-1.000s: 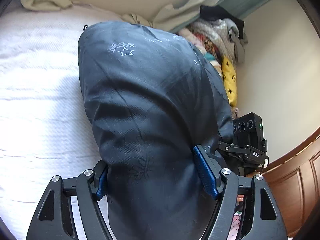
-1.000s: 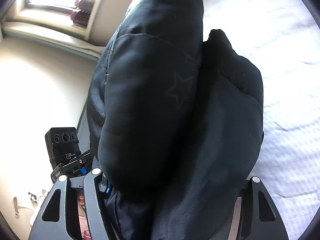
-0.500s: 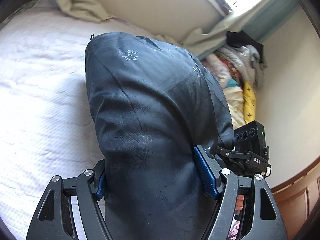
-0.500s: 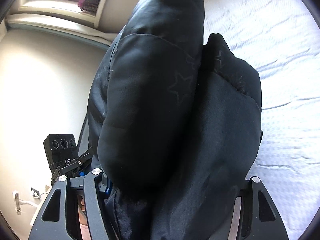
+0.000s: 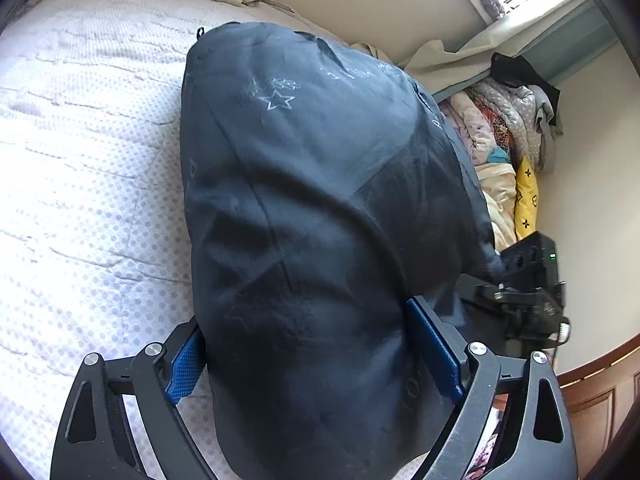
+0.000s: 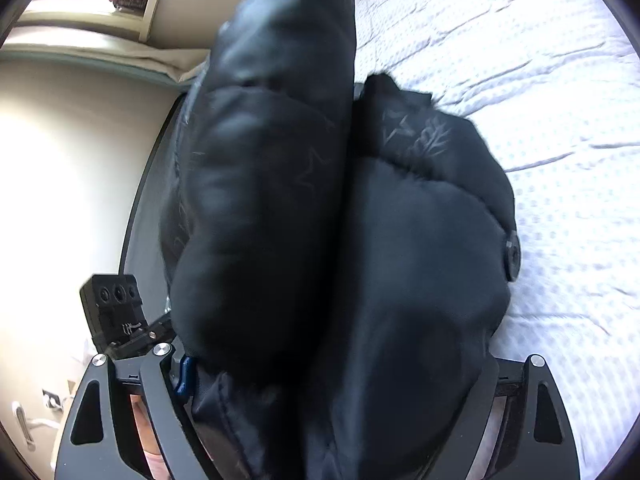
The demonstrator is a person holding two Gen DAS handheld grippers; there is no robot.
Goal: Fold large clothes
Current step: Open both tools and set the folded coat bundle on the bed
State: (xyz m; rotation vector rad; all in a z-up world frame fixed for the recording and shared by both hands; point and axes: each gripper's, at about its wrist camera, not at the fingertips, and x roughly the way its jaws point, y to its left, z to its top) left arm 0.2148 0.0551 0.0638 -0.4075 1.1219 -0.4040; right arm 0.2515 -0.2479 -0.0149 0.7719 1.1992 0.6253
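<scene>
Both of my grippers are now spreading their jaws where a second ago they were clamped on the padded dark jacket (image 5: 320,208), and the bundle is sitting lower against the white bedspread (image 5: 80,160). My left gripper (image 5: 316,354) is opening with the folded jacket still bulging between its blue pads (image 5: 185,364), and my right gripper (image 6: 340,376) is opening likewise around the other end. The bundle is running lengthways straight ahead of both grippers, so I am judging that pulling straight back will free them.
</scene>
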